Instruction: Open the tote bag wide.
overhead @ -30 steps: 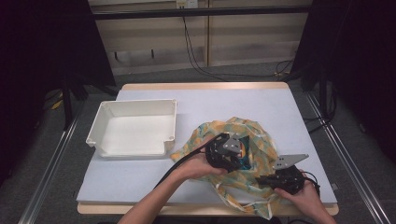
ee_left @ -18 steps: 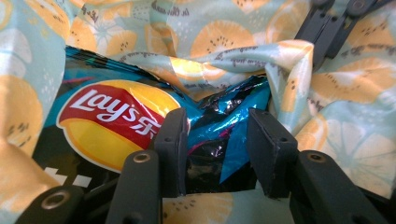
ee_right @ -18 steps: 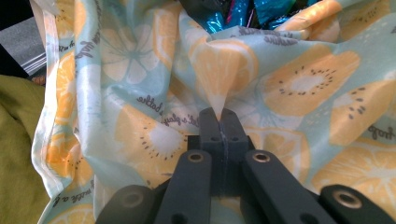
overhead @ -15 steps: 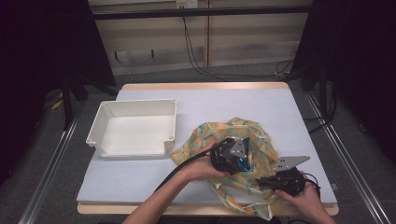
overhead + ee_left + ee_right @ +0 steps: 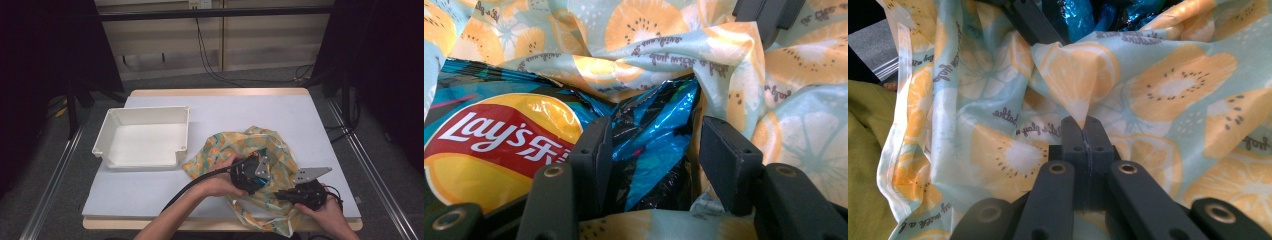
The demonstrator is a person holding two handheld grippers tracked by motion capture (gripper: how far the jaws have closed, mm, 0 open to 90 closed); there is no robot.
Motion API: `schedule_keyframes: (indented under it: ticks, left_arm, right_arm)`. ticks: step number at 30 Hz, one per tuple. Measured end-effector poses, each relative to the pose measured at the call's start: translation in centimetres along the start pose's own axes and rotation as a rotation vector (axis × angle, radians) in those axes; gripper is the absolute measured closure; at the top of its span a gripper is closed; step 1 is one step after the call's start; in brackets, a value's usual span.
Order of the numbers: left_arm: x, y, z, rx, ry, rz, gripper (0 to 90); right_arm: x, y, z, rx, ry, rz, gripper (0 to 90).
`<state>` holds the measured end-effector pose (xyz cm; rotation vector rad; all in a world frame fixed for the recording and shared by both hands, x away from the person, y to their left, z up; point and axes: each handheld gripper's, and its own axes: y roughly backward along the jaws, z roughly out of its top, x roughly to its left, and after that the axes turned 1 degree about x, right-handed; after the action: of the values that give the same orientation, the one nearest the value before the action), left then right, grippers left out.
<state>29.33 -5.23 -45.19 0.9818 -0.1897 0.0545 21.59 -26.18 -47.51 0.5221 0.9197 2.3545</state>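
A cloth bag (image 5: 280, 155) printed with orange slices lies crumpled at the table's front right. Inside its mouth sits a blue Lay's chip bag (image 5: 499, 135). My left gripper (image 5: 252, 172) reaches into that mouth. Its jaws have just been opening, and the left gripper (image 5: 656, 150) now stands open around the chip bag's crinkled blue end, with a gap at the right pad. My right gripper (image 5: 1087, 145) is shut on a fold of the cloth bag (image 5: 1173, 85) near the front edge, holding it up in a peak. In the high view the right gripper (image 5: 280, 194) is just right of the left one.
A white tray (image 5: 145, 145) with nothing in it stands left of the cloth bag on the light table (image 5: 240, 110). Metal rails run along both sides of the table. Cables hang at the back wall.
My left hand has pushed a little lower and farther right into the cloth bag. The right hand has kept still with the fabric pinched.
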Motion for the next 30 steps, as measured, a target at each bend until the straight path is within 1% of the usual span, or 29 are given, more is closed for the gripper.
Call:
schedule_keyframes:
  ticks: [1,2,3,4,6,8,9,10,11,12,13,14,18,19,20,21,23,24,25,26,28,29,30]
  left_arm:
    - [0.1,0.0,0.0,0.003,-0.01,-0.003,47.7]
    - [0.0,-0.1,0.0,0.012,-0.019,0.001,50.0]
    - [-0.2,-0.3,0.0,0.021,-0.037,0.018,51.3]
    - [-0.2,-0.4,0.0,0.024,-0.035,0.017,56.0]
    - [0.0,-0.5,0.1,0.024,-0.018,0.003,61.6]
    - [0.3,-0.5,-0.1,0.009,0.008,0.006,68.6]
    - [0.3,-0.5,-0.1,0.006,0.023,0.011,70.5]
    - [0.4,-0.4,-0.1,0.008,0.023,0.011,72.7]
    - [0.4,-0.4,-0.1,0.008,0.035,0.01,74.0]
    - [0.6,-0.4,-0.1,0.005,0.048,0.004,76.8]
    - [0.8,-0.3,-0.1,-0.002,0.062,-0.01,82.1]
    - [1.0,-0.1,-0.2,-0.012,0.082,-0.022,84.5]
    - [1.6,0.3,-0.4,-0.039,0.138,-0.052,88.2]
    - [1.7,0.4,-0.5,-0.048,0.15,-0.061,88.6]
    - [1.8,0.6,-0.7,-0.075,0.164,-0.055,88.8]
    - [1.9,0.8,-0.8,-0.088,0.165,-0.068,89.0]
    - [1.9,1.3,-0.9,-0.119,0.187,-0.079,89.0]
    - [2.0,1.5,-0.9,-0.13,0.184,-0.093,89.0]
    - [2.0,2.0,-0.8,-0.153,0.191,-0.092,89.1]
    - [2.1,2.4,-0.8,-0.17,0.202,-0.106,89.0]
    - [2.2,3.1,-0.7,-0.198,0.212,-0.107,89.1]
    - [2.3,3.6,-0.7,-0.225,0.227,-0.115,89.1]
    - [2.5,4.1,-0.8,-0.242,0.224,-0.122,89.0]
  right_arm:
    - [0.0,0.1,0.0,0.001,-0.007,0.002,90.0]
    - [-0.1,0.0,0.0,-0.001,-0.003,0.001,90.0]
    - [-0.1,0.0,0.0,0.001,-0.003,-0.001,90.0]
    - [-0.1,-0.1,0.0,0.002,-0.007,0.001,90.0]
    - [-0.2,-0.2,0.0,0.002,-0.006,0.001,90.0]
    - [-0.2,-0.2,0.0,0.0,-0.006,0.0,90.0]
    - [-0.2,-0.1,0.0,0.001,-0.009,0.001,90.0]
    - [-0.2,-0.1,0.0,-0.002,-0.006,-0.002,90.0]
    - [-0.2,-0.1,0.0,-0.001,-0.009,-0.001,90.0]
    - [-0.2,-0.2,0.0,0.001,-0.009,0.0,90.0]
    - [-0.2,-0.2,0.0,0.002,-0.007,-0.003,90.0]
    - [-0.3,-0.2,0.0,0.0,-0.008,0.0,90.0]
    - [-0.3,-0.2,0.0,-0.005,-0.009,-0.003,90.0]
    - [-0.3,-0.2,0.0,-0.007,-0.009,-0.004,90.0]
    - [-0.3,-0.2,0.0,-0.009,-0.009,-0.005,90.0]
    - [-0.3,-0.2,0.0,-0.01,-0.006,-0.005,90.0]
    - [-0.3,-0.3,0.1,-0.013,-0.006,-0.003,90.0]
    - [-0.4,-0.4,0.1,-0.013,-0.007,-0.004,90.0]
    - [-0.4,-0.4,0.2,-0.012,-0.006,-0.004,90.0]
    - [-0.5,-0.5,0.2,-0.013,-0.005,-0.005,90.0]
    - [-0.5,-0.5,0.3,-0.014,-0.009,-0.006,90.0]
    - [-0.5,-0.5,0.3,-0.013,-0.011,-0.012,90.0]
    - [-0.6,-0.6,0.4,-0.013,-0.013,-0.01,90.0]
